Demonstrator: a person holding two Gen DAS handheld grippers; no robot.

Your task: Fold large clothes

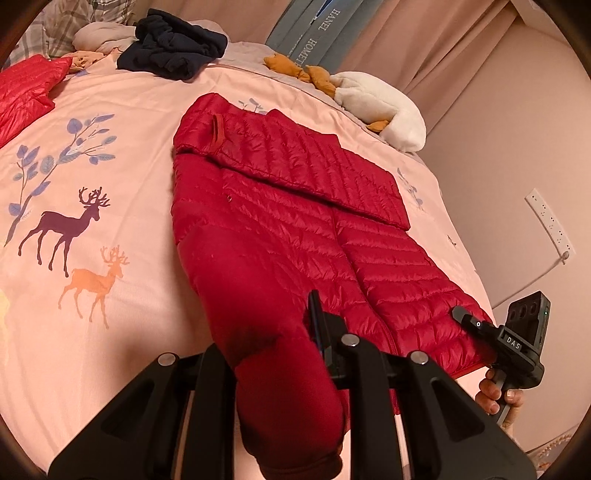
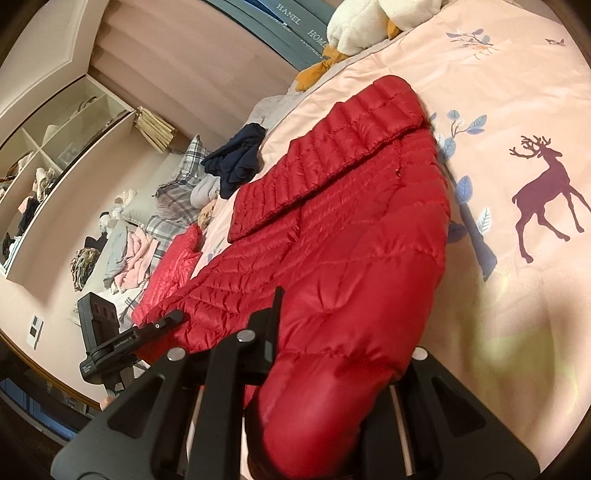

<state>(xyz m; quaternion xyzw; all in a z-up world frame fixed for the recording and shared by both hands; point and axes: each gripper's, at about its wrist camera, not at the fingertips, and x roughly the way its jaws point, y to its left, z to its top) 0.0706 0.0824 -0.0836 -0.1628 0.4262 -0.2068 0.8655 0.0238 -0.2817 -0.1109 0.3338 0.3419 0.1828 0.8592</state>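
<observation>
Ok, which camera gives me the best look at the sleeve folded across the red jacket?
The left wrist view: the folded sleeve lies unobstructed, cuff to shoulder, across the red jacket. The right wrist view shows the sleeve too, but tilted and at a steeper angle.

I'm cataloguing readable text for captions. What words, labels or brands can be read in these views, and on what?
"HANEL" and "HOME…", cut off: grey-blue headboard panels.
"DAS": right gripper's black body.
"GenRobot.AI": left gripper's black body.
Small white label on the left gripper's handle: too blurred to read.
</observation>
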